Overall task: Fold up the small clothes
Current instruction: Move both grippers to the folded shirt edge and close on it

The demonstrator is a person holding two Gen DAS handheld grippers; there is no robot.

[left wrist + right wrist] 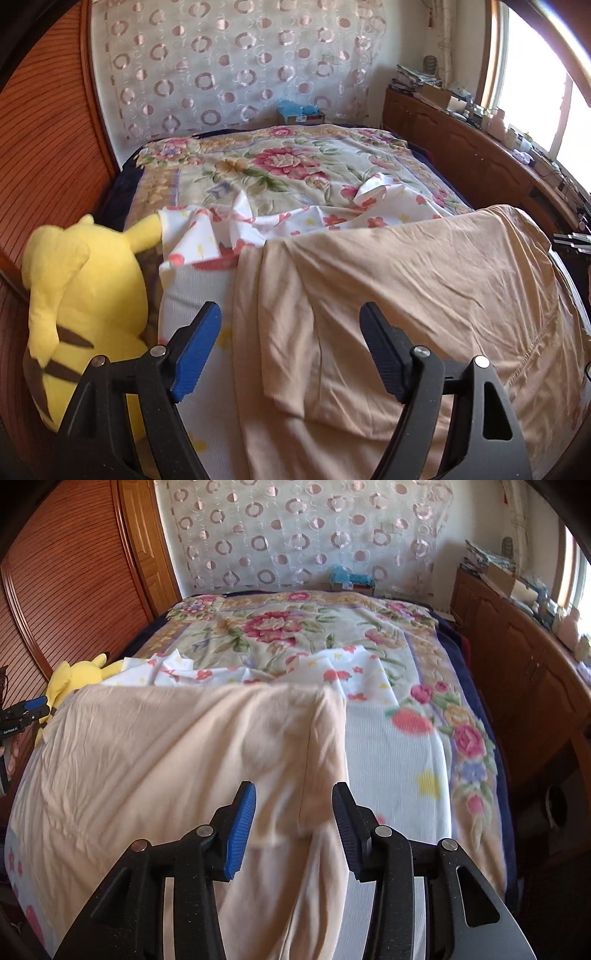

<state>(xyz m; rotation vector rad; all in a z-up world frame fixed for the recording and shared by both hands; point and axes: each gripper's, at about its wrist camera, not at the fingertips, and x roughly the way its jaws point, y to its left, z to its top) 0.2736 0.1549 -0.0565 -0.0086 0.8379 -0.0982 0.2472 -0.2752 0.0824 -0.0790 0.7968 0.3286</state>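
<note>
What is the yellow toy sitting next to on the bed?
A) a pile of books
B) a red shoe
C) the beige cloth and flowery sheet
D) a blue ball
C: in the left wrist view the yellow toy sits at the left edge of the bed, right beside the flowery sheet and near the beige cloth.

The only lettering in view is a small pale line on the black body of the left gripper [24, 716] at the left edge of the right wrist view, too tiny and blurred to read with any confidence.
</note>
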